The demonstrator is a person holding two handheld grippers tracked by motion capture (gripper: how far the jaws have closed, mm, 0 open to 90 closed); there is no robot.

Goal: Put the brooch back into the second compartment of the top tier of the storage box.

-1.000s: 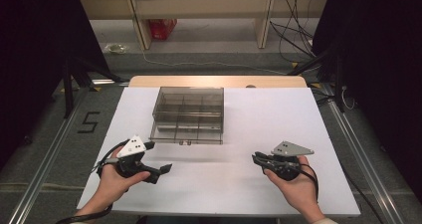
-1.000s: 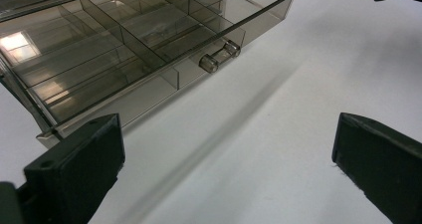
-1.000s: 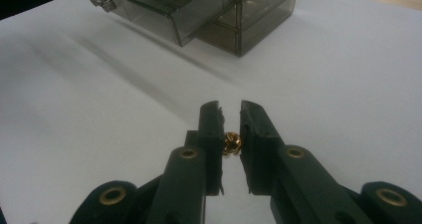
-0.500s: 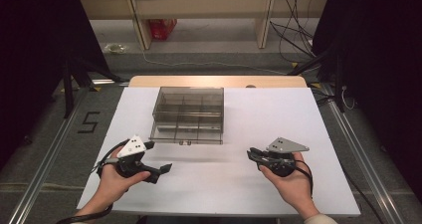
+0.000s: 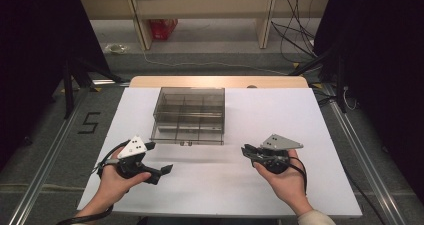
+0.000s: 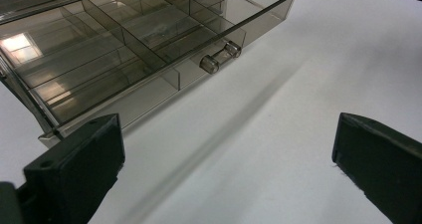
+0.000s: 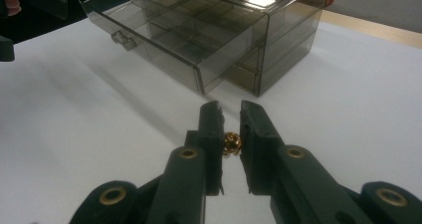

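A smoky clear drawer box [image 5: 188,114] stands mid-table with its top drawer [image 7: 174,30] pulled out toward me; the drawer's compartments [image 6: 124,45] look bare, and its round knob [image 6: 220,57] faces the front. My right gripper [image 5: 247,150], held right of the box front, is shut on a small gold bead-like thing [image 7: 231,143] pinched between its pads [image 7: 230,109]. At the left my other gripper [image 5: 159,158] stands open just above the white tabletop, its jaws wide apart [image 6: 226,129] with nothing between them, aimed past the drawer's corner.
The white tabletop [image 5: 300,115] has free room on both sides of the box and in front of it. Beyond the far edge are a wooden shelf frame [image 5: 200,5], a red container [image 5: 164,27] and cables [image 5: 295,30] on the floor.
My right gripper has drifted a little to the left, toward the drawer front, still holding the gold thing. The left gripper has not moved.
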